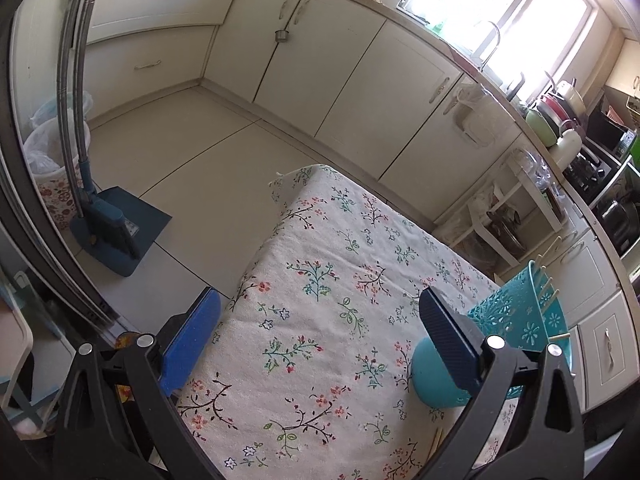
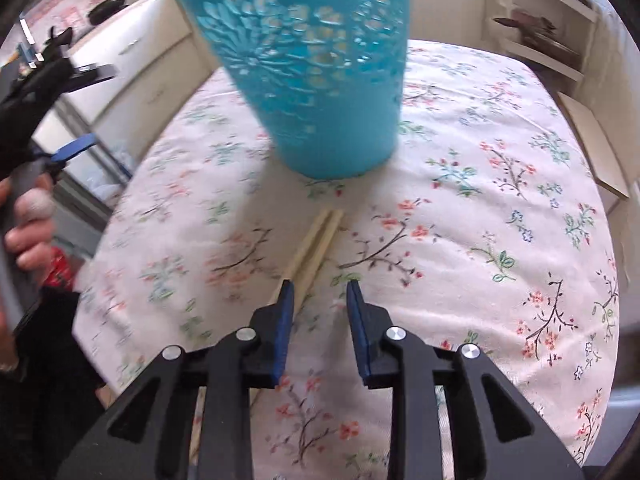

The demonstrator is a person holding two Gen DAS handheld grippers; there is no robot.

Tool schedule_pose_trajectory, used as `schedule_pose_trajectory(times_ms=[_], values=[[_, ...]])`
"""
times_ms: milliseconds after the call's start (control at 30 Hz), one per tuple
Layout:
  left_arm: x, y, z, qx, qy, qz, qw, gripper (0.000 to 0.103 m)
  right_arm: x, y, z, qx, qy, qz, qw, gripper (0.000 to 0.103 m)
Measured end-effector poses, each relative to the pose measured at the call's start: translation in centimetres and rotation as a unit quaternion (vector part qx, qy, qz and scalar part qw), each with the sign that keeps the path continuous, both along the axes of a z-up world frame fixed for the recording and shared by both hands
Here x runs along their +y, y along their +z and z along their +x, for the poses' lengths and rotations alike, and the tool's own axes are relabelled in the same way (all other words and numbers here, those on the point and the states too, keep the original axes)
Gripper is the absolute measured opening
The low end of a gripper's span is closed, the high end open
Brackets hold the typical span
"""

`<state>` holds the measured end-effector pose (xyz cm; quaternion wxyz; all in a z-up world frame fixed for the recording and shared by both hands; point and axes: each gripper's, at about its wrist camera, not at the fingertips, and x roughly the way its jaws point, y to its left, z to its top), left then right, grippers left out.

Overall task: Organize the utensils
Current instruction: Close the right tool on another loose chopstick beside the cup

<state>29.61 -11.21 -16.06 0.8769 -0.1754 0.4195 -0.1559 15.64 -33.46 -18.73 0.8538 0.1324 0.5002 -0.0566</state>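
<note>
Reading labels: no legible writing or brand.
Left gripper [image 1: 320, 332]: jaws wide, nothing between.
Right gripper [image 2: 320, 300]: jaws narrowly apart, empty, over chopsticks [image 2: 316, 240].
Chopsticks: mid-tablecloth [image 2: 500, 220], just before the teal holder [image 2: 316, 80].

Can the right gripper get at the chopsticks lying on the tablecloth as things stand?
Probably yes: the chopsticks lie bare in front of the right gripper, fingers apart, one stick passing its left finger. The teal holder stands beyond them.

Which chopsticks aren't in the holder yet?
The pair of chopsticks lying flat on the tablecloth before the right gripper; others stand in the teal holder.
</note>
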Motion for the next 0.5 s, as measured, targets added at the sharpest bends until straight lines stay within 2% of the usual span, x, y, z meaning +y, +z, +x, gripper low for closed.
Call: schedule_pose_trajectory(times_ms=[233,267,300,367,433,500], values=[[0.0,-0.1,0.0,0.003,-0.001,-0.002,1.0000,0.096,2.2,-0.5,1.8,0.014,0.042,-0.075,0.996,0.024],[0.0,-0.1,0.0,0.003,-0.001,-0.001,1.0000,0.096,1.9,-1.1,1.7,0.018,0.056,-0.076,0.995,0.021],[0.1,-0.1,0.0,0.003,-0.001,-0.002,1.0000,0.096,2.0,-1.1,1.6,0.023,0.069,-0.078,0.994,0.014],[0.2,0.0,0.0,0.003,-0.001,-0.003,1.0000,0.096,1.7,-0.9,1.1,0.033,0.077,-0.082,0.993,0.008],[0.2,0.0,0.1,0.003,-0.001,-0.003,1.0000,0.096,0.6,-0.5,-0.3,0.033,0.071,-0.053,0.996,0.006],[0.2,0.0,0.0,0.002,-0.002,-0.004,1.0000,0.096,-0.8,0.9,-1.7,0.006,0.058,0.008,0.998,0.006]])
